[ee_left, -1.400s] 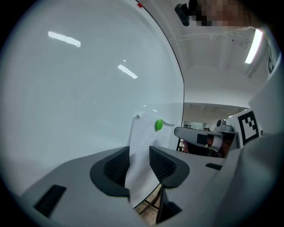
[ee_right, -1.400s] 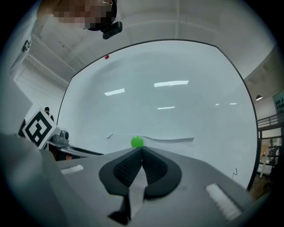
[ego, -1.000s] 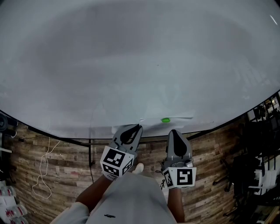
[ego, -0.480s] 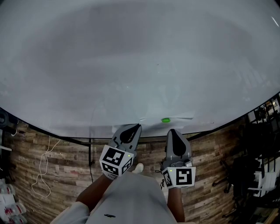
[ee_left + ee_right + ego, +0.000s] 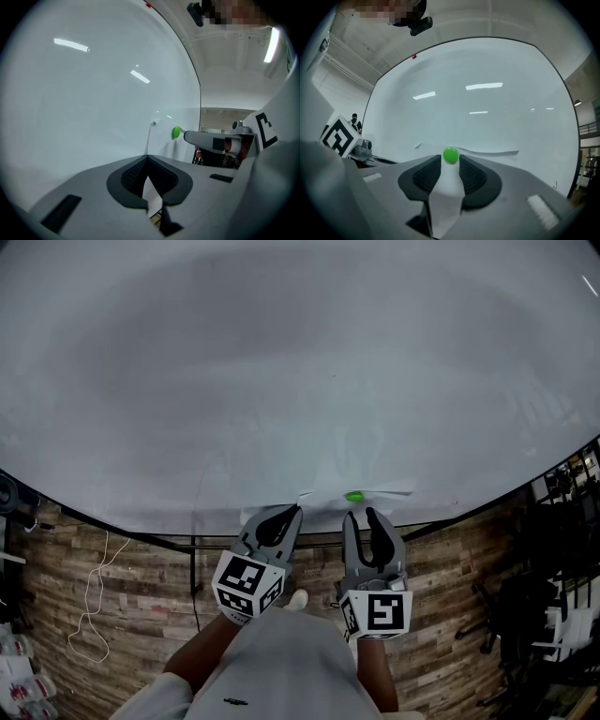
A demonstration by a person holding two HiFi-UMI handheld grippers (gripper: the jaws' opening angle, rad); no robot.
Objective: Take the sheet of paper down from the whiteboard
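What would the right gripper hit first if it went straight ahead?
Most likely the green magnet, centred just ahead of the right gripper. Its jaws have just been opening, and the magnet sits in line with their gap, unclamped. Behind it is the sheet of paper on the whiteboard. Depth is unclear.

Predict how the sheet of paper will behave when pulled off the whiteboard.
The sheet of paper probably flops: its edge ripples. Likely light: one small green magnet pins it. Might tear if tugged while pinned.

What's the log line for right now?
left gripper: shut on paper | right gripper: jaws just opening, magnet between | paper on whiteboard
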